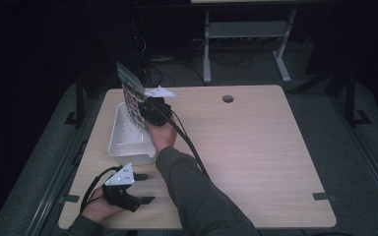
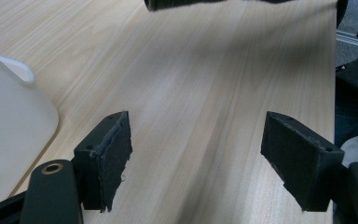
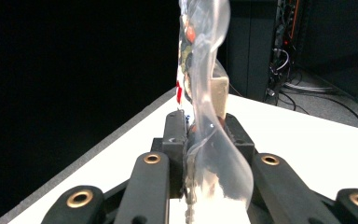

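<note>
Right claw (image 3: 205,135) sits nearest the lens in the right gripper view: jaws drawn narrow and clamped on the lower edge of a clear plastic bag (image 3: 204,70) with printed red-and-dark contents, film bulging out between the pads. In the high view the same bag (image 1: 130,93) stands tilted over the far end of the white plastic bin (image 1: 120,147), right claw (image 1: 152,112) at its base, just above the bin's right rim.

Judgement: step in hand is lowering the bag into the bin. To do it well:
- keep the pinch firm; the film is slick and only a thin edge is held
- bring the bag's bottom inside the bin's rim before tipping it flat, else it hangs on the wall
- lay it along the bin's long axis, then release low, not from a height
- mind the cable (image 1: 187,142) trailing beside the bin's right wall

Left claw (image 1: 138,189) rests on the tabletop (image 1: 256,147) near the bin's closest corner, jaws wide, nothing between them. It's free to steady the bin (image 2: 9,130) if it slides.
</note>
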### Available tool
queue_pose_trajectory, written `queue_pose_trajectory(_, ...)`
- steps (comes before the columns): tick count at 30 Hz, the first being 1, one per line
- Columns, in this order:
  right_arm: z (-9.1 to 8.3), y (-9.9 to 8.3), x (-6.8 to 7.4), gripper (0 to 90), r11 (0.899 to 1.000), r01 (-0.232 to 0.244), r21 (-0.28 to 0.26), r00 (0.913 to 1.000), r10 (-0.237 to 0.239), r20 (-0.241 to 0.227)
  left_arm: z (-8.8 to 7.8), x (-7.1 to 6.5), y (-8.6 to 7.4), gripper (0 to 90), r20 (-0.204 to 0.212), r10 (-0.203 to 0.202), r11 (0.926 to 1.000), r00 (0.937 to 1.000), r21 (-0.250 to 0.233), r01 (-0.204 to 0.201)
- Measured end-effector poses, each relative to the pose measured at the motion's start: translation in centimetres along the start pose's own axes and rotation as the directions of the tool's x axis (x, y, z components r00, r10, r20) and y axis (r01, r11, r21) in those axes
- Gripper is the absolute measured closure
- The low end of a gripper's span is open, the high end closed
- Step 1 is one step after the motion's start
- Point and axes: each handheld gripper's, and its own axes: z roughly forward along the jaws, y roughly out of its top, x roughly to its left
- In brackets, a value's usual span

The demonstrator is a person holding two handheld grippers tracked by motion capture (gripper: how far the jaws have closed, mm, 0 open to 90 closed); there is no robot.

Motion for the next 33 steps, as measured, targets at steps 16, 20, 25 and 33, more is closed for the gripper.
queue_pose_trajectory(16, 0.7, 2.4, -1.1, 64.0, 0.962, 0.193, 0.192, 0.9788, -0.176, -0.105, 0.1, 0.0, 0.0, 23.8, 0.0, 0.004, 1.0, 1.0, 0.002, -0.004)
queue_pose_trajectory(20, 0.8, 2.6, -1.6, 68.4, 0.953, 0.214, 0.216, 0.9745, -0.192, -0.116, 0.2, 0.0, 0.0, 23.9, 0.002, 0.005, 1.0, 1.0, 0.003, -0.005)
queue_pose_trajectory(25, 0.6, 2.1, -1.8, 70.7, 0.956, 0.201, 0.214, 0.9788, -0.188, -0.081, 0.2, 0.0, 0.1, 23.9, 0.004, 0.009, 0.9999, 1.0, 0.009, -0.009)
queue_pose_trajectory(33, -0.1, 1.1, -1.1, 71.5, 0.969, 0.173, 0.177, 0.9848, -0.173, -0.013, 0.2, 0.0, 0.0, 23.9, 0.001, 0.007, 0.9999, 1.0, 0.011, -0.007)
